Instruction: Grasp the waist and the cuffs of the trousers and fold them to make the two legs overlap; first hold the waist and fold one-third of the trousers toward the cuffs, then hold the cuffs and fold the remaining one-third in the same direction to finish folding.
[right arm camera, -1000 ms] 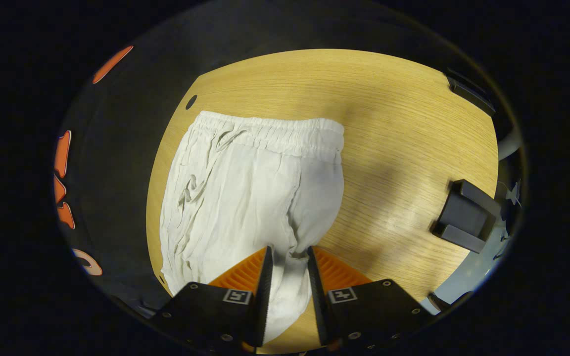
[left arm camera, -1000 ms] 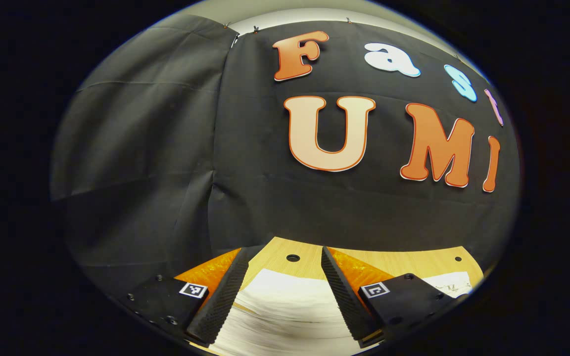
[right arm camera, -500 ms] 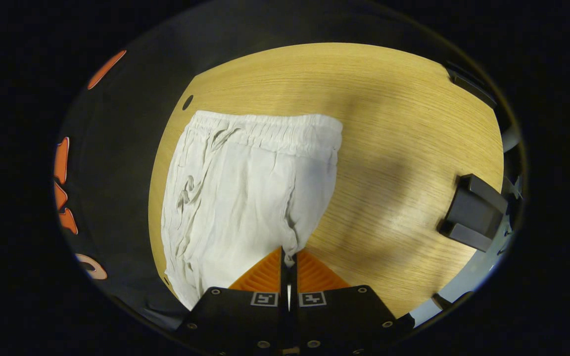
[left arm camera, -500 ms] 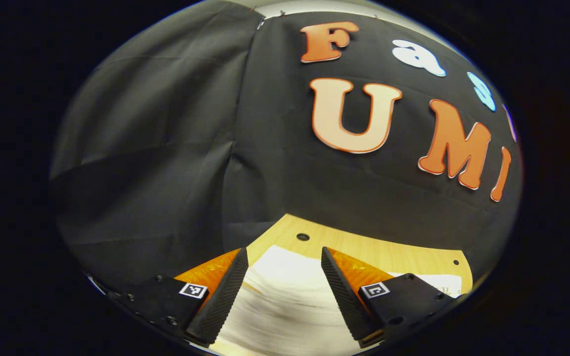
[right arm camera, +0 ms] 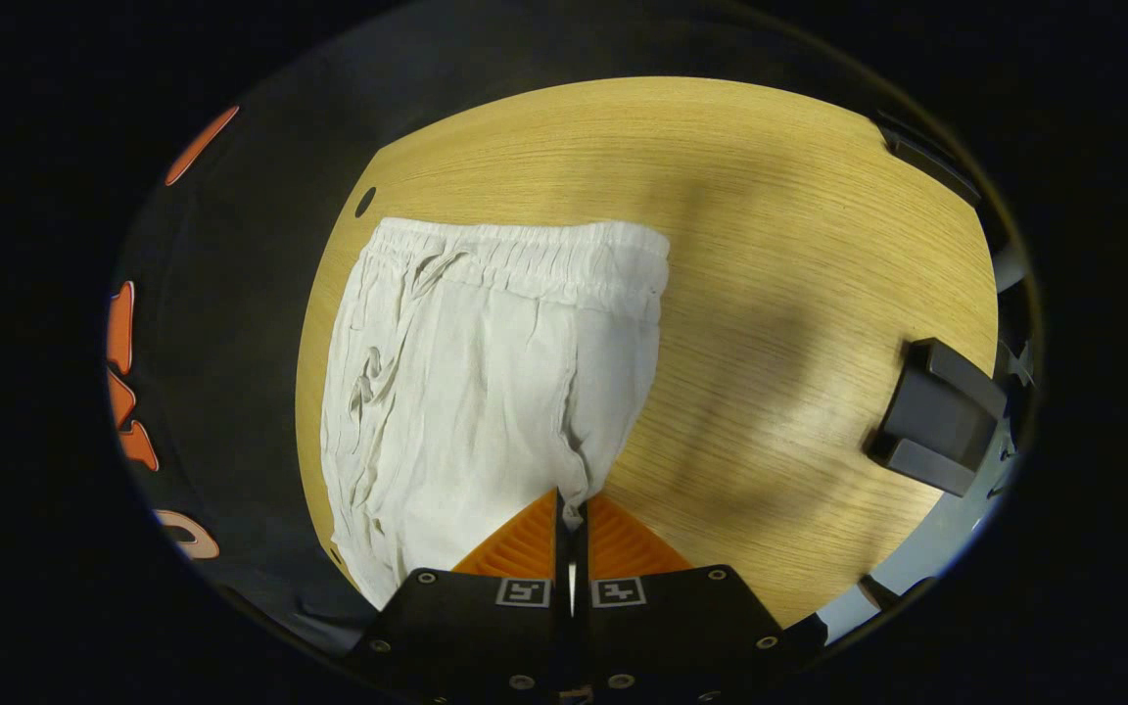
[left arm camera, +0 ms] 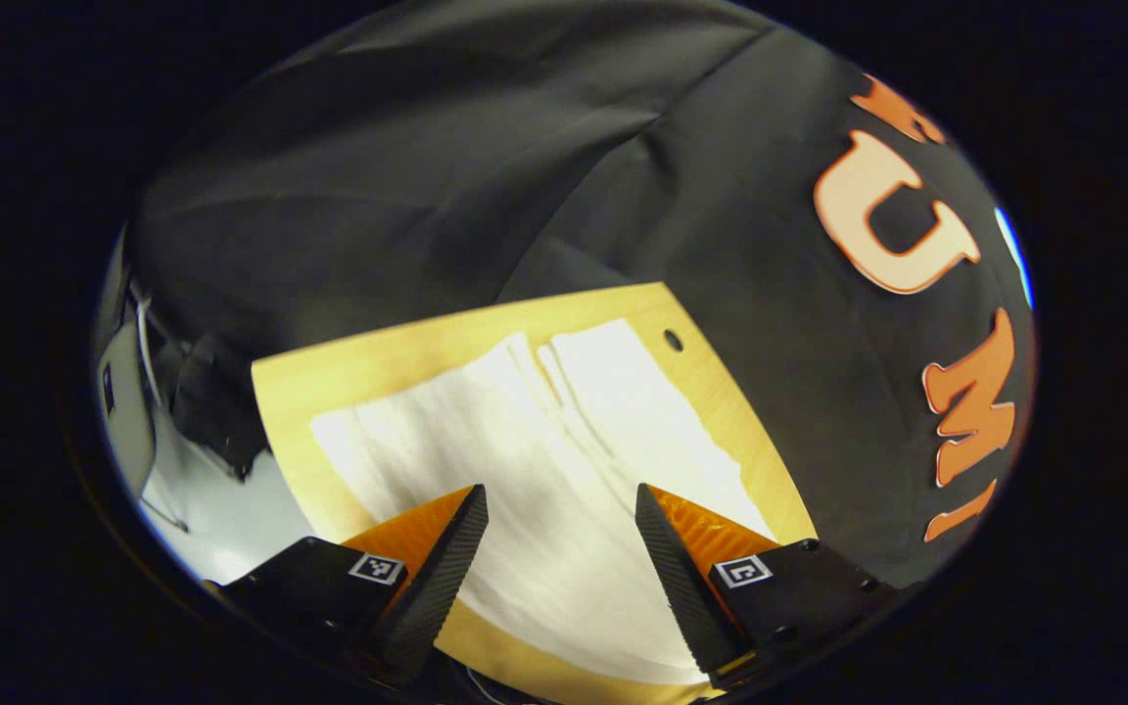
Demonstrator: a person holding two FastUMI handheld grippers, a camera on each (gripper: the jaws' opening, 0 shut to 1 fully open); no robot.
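Right gripper view looks down on white trousers spread flat on a light wooden surface. The elastic waistband lies at the far end, with a drawstring trailing along the side nearer the black booth cloth. The right hand-held gripper has its two fingers drawn together with no visible gap, and a bunched bit of the trousers' white fabric at the crotch seam sits squeezed between them. A dark block-shaped object stands at the surface's right edge, well apart from the trousers. A small round hole marks the surface's far left corner.

In the left gripper view the trousers show as two long pale legs running away across the surface, the cuffs near its far edge beside a small hole. The left hand-held gripper has its fingers spread wide apart over the cloth, holding nothing; the fabric here is overexposed, so whether the fingertips touch it is hard to tell. Black booth cloth rises behind the surface.
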